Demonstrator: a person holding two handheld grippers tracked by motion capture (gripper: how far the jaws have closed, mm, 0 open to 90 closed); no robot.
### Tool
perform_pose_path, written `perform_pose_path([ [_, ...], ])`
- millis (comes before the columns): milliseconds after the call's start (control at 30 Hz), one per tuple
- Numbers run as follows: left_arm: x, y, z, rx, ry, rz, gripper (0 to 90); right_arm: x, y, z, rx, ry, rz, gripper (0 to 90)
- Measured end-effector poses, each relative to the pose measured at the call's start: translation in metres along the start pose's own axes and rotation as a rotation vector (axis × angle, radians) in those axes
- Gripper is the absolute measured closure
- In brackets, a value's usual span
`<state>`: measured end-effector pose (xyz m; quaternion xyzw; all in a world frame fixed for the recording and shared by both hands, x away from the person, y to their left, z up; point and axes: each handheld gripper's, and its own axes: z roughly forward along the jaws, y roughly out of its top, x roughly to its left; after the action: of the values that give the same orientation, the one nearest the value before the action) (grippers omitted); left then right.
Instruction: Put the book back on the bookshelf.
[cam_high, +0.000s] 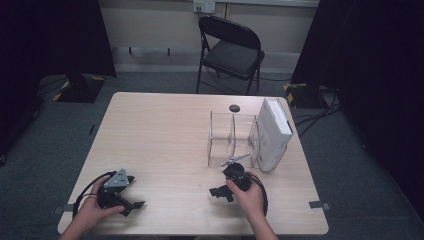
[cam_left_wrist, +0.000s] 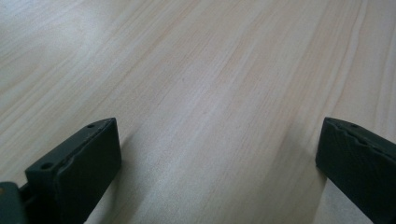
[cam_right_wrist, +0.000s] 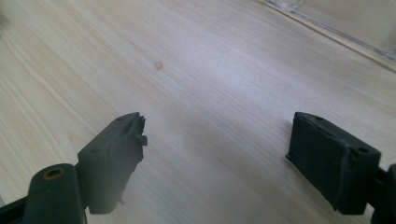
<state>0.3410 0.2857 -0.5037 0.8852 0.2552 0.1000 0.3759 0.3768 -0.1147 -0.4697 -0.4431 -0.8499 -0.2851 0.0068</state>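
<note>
Both grippers low at near edge of table (cam_high: 165, 125), nothing held. L gripper (cam_high: 131, 196) rests far left of the rack (cam_high: 232, 137), jaws wide apart, bare wood between them in the left gripper view (cam_left_wrist: 217, 154). R gripper (cam_high: 220, 192) sits just in front of rack, near its front edge, jaws also wide, empty; right gripper view (cam_right_wrist: 215, 149) shows bare wood between the pads and rack's clear base at top right (cam_right_wrist: 336, 28). Rack = clear acrylic divider stand, right half of table; white box (cam_high: 274, 132) stands upright in its rightmost slot, other slots look empty. Step, by my read: idle/rest between moves, either before a reach to box or after slotting it; can't tell which. Next move would need R gripper lifted and turned toward box, jaws kept wide since box is broad; watch thin rack walls. Surface: pale wood-grain laminate, small dark cap (cam_high: 234, 108) behind rack. Room: grey carpet, black folding chair (cam_high: 231, 50) beyond table, dark curtains either side, cables on floor right of rack.
</note>
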Motion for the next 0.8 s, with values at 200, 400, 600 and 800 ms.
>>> perform_pose_path([
  [200, 0.0, 0.0, 0.0, 0.003, 0.0, -0.001, 0.0, 0.005, -0.001, 0.007, -0.024, -0.034, -0.062, 16.0],
  [400, 0.0, 0.0, 0.0, 0.0, 0.0, 0.0, 0.0, 0.011, -0.002, 0.015, -0.072, -0.067, -0.139, 13.9],
  [600, 0.0, 0.0, 0.0, 0.001, 0.0, 0.0, 0.0, 0.013, -0.006, 0.019, -0.123, -0.093, -0.187, 13.7],
  [800, 0.0, 0.0, 0.0, 0.0, 0.0, 0.0, 0.0, 0.016, -0.011, 0.022, -0.15, -0.127, -0.24, 13.6],
])
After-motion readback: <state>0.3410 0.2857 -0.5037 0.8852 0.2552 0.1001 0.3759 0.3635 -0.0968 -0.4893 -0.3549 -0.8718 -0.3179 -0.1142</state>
